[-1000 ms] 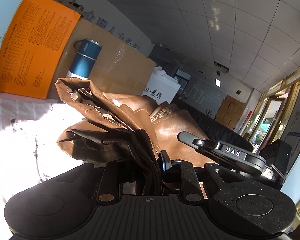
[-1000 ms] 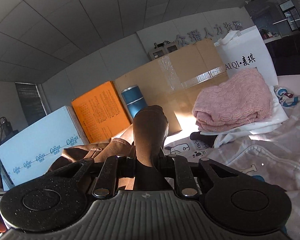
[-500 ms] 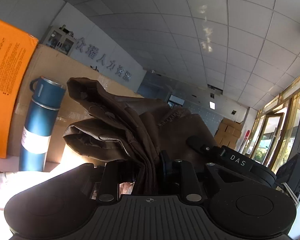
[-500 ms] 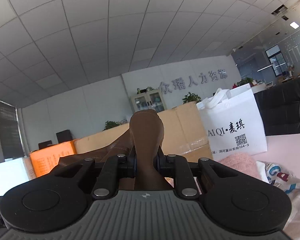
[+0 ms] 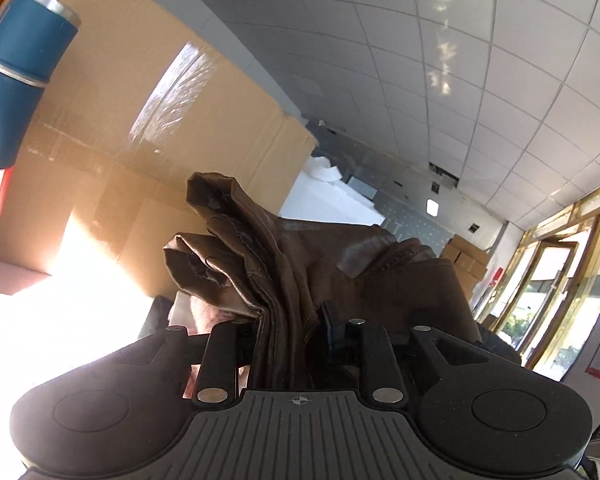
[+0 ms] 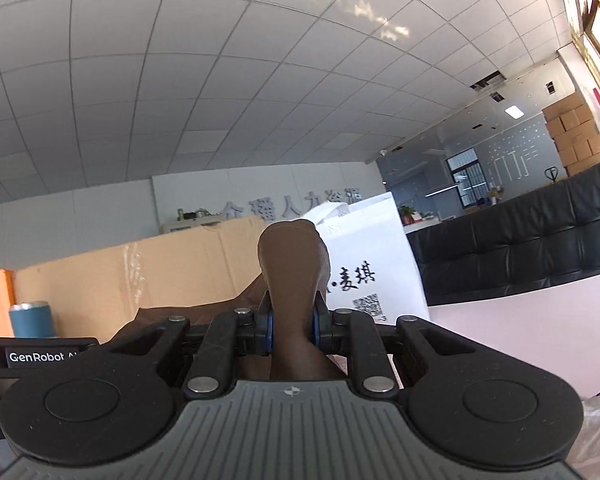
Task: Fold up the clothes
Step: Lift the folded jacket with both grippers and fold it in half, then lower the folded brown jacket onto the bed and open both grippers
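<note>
A brown leather garment (image 5: pixel 260 256) is held up in the air by both grippers. My left gripper (image 5: pixel 288 332) is shut on a bunched, creased edge of it, with folds rising above the jaws and more leather spreading to the right. My right gripper (image 6: pixel 292 320) is shut on a smooth rounded fold of the same brown garment (image 6: pixel 292 256), which stands up between the blue-padded jaws. The garment stretches left from there towards the other gripper's body (image 6: pixel 32 356). The table surface below is mostly hidden.
A large cardboard box (image 5: pixel 148 128) stands close behind, with a blue flask (image 5: pixel 16 64) at its left. A white shopping bag (image 6: pixel 364 264) stands at the box's right. A black sofa (image 6: pixel 540 232) and a pale pink surface (image 6: pixel 520 320) lie to the right.
Both grippers have lifted and tilted upward with the garment, so the views now show more ceiling. The pink knit pile and table cloth have dropped out of the right wrist view.
</note>
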The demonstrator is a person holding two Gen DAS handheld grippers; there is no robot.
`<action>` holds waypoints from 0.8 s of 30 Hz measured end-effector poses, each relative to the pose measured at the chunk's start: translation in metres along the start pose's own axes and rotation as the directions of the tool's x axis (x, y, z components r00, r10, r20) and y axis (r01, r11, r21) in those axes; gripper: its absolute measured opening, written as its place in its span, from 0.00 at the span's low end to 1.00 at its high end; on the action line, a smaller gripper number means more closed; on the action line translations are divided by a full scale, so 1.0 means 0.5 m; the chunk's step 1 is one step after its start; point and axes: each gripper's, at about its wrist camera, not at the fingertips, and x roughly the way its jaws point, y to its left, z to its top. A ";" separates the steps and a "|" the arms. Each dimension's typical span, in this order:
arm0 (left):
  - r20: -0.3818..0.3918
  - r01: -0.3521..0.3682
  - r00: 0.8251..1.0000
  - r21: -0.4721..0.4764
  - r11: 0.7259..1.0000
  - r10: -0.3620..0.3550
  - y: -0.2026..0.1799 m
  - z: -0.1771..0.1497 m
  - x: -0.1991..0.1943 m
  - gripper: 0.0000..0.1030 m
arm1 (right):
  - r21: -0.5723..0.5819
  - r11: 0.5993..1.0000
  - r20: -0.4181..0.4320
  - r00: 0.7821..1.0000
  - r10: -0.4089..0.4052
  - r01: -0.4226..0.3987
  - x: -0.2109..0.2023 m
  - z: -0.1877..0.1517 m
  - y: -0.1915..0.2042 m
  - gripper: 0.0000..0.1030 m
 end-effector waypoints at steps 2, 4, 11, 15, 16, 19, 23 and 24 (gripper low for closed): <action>0.008 -0.063 0.998 0.041 0.997 0.063 -0.009 -0.016 -0.006 0.31 | -0.017 1.000 -0.025 0.999 -0.025 0.025 0.017 -0.013 -0.002 0.17; 0.014 -0.111 0.994 0.098 0.989 0.110 -0.018 -0.022 -0.012 0.42 | -0.036 0.998 -0.046 0.997 -0.061 0.059 0.031 -0.024 -0.004 0.26; -0.020 -0.259 0.964 0.184 0.948 0.267 -0.011 -0.029 -0.028 0.94 | -0.007 0.991 -0.152 0.979 -0.134 0.135 0.074 -0.049 -0.030 0.63; -0.001 -0.288 0.955 0.231 0.929 0.296 -0.006 -0.046 -0.031 0.98 | 0.006 0.984 -0.213 0.962 -0.174 0.179 0.098 -0.063 -0.046 0.82; 0.007 -0.282 0.958 0.227 0.932 0.288 -0.007 -0.044 -0.039 0.98 | 0.009 0.982 -0.228 0.956 -0.183 0.190 0.104 -0.067 -0.049 0.86; 0.077 -0.282 0.960 0.263 0.923 0.271 -0.021 -0.037 -0.078 0.98 | 0.016 0.980 -0.243 0.951 -0.190 0.200 0.106 -0.072 -0.057 0.95; 0.144 -0.289 0.956 0.339 0.895 0.254 -0.035 -0.029 -0.158 0.99 | 0.014 0.983 -0.209 0.962 -0.177 0.184 0.091 -0.069 -0.057 0.97; 0.152 -0.290 0.956 0.351 0.890 0.252 -0.035 -0.025 -0.179 0.99 | 0.014 0.984 -0.199 0.964 -0.174 0.180 0.087 -0.068 -0.056 0.98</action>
